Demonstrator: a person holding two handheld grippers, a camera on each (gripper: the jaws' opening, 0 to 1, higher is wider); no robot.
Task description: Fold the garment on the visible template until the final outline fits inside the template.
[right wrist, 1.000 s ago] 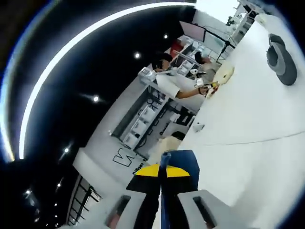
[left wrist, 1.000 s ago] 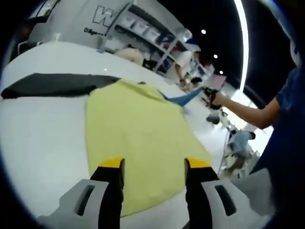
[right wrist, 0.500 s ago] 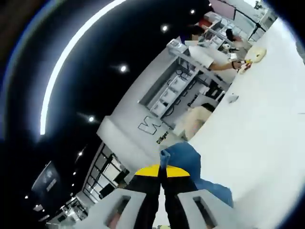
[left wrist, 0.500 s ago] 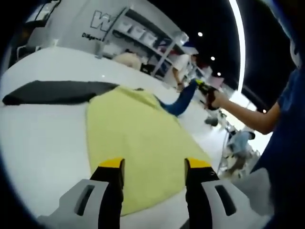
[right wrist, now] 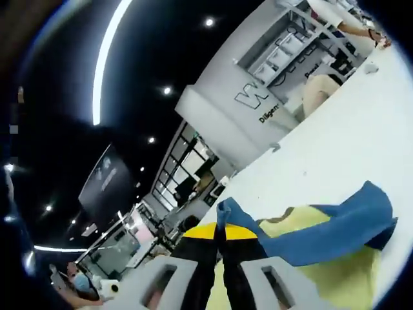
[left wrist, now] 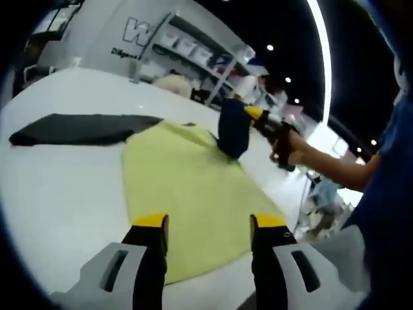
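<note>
Garment cloth, blue [left wrist: 232,128], hangs bunched from our right tongs [left wrist: 253,113], which are pinched shut on its edge and lifted above the far side of the yellow template [left wrist: 187,194]. From the right gripper view, the same blue garment [right wrist: 335,229] trails away from our closed right tongs [right wrist: 219,230] in a long loose band, its far end draped over the yellow template [right wrist: 335,284] below. A small fold of blue sticks up just past the yellow tips. Our left tongs [left wrist: 208,223] stand open with nothing between them, hovering over the near end of the template, well apart from the blue garment. The template lies flat on the white bench [left wrist: 58,187]. A dark cloth [left wrist: 84,128] lies on the bench beyond the template's far left corner. Our hand [left wrist: 287,147] grips the right tongs' handle.
</note>
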